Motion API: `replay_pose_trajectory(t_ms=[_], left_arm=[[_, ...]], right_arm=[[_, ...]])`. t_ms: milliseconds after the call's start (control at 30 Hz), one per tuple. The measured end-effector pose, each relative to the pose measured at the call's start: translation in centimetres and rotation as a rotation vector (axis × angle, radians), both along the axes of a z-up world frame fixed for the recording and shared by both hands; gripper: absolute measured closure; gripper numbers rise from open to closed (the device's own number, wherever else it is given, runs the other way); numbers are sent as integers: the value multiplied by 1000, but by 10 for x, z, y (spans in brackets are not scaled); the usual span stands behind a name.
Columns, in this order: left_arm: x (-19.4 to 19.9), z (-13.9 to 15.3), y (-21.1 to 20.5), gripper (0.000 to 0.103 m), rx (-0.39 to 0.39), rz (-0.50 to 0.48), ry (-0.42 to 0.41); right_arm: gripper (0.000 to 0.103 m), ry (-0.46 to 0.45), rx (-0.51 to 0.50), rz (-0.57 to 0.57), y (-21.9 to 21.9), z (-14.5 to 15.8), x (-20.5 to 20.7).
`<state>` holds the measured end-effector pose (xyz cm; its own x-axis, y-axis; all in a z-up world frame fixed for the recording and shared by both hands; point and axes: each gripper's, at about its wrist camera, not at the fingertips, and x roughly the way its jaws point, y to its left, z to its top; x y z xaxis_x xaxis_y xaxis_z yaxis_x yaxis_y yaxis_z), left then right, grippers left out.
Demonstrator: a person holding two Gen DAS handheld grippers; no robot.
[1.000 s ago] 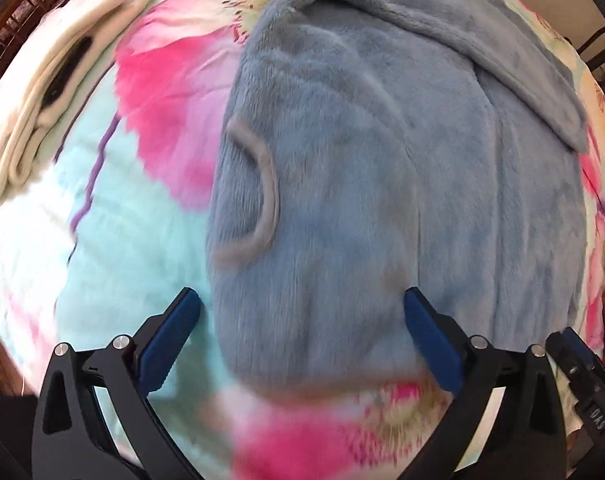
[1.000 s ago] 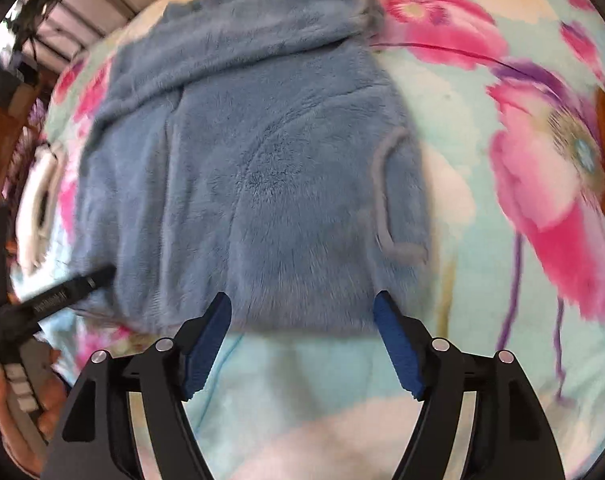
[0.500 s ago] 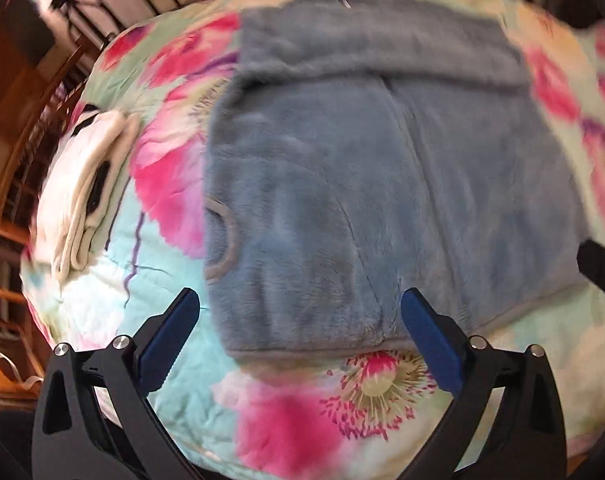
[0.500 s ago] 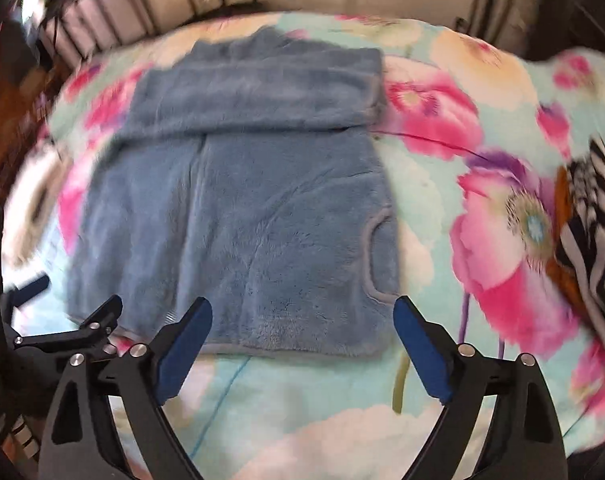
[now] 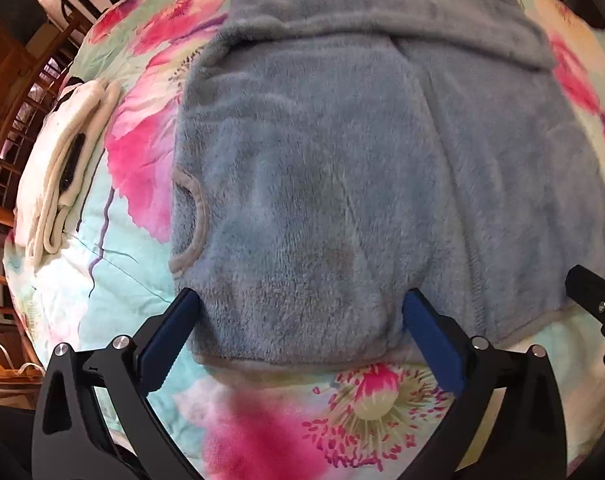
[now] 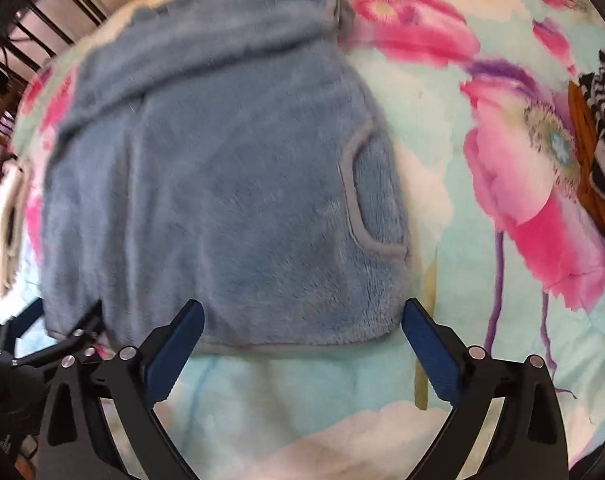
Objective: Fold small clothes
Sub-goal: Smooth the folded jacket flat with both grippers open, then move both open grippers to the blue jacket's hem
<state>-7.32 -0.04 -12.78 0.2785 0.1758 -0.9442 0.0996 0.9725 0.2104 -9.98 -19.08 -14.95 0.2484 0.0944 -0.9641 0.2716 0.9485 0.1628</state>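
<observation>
A small blue-grey fleece vest [image 5: 342,184] lies flat on a floral bedspread [image 5: 262,420], its collar folded down at the far end and an armhole at each side. My left gripper [image 5: 300,312] hovers open over the near-left part of the hem, with the fleece showing between its blue pads [image 5: 182,320]. In the right wrist view the vest [image 6: 230,184] fills the middle. My right gripper [image 6: 302,320] stands over the near-right part of the hem, its jaws opening wide, the pads not pressing on the fleece. Each gripper shows at the edge of the other's view.
A folded cream garment [image 5: 62,168] lies on the bedspread left of the vest. At the right edge sits a black-and-white striped cloth [image 6: 602,128] with some orange. A dark metal rail [image 6: 42,20] runs behind the bed, and wooden furniture [image 5: 6,92] stands to the left.
Both grippers pulled back from the vest and then came down close to its near hem again. The right gripper's jaws have spread wider. The left view has rolled.
</observation>
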Motion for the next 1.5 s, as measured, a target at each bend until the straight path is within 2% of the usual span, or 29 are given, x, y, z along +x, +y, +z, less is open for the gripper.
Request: replay_pose_trajectory(t_ms=[100, 200, 333, 467, 767, 1200, 1500], left_arm=[[1, 11, 4, 4, -35, 26, -20], [10, 8, 3, 4, -35, 33, -11], [13, 0, 3, 4, -12, 29, -2], [9, -1, -1, 4, 5, 16, -11], [10, 6, -1, 4, 0, 8, -40], [12, 6, 10, 4, -9, 18, -46], [16, 1, 32, 4, -118, 73, -7]], right_arm=[[4, -54, 34, -18, -5, 14, -2], [4, -68, 37, -8, -2, 17, -2], [4, -47, 10, 34, 9, 9, 2], [4, -35, -24, 26, 21, 6, 1], [4, -60, -13, 7, 16, 13, 5], [4, -33, -20, -43, 3, 2, 8], [4, -4, -4, -79, -11, -10, -7]])
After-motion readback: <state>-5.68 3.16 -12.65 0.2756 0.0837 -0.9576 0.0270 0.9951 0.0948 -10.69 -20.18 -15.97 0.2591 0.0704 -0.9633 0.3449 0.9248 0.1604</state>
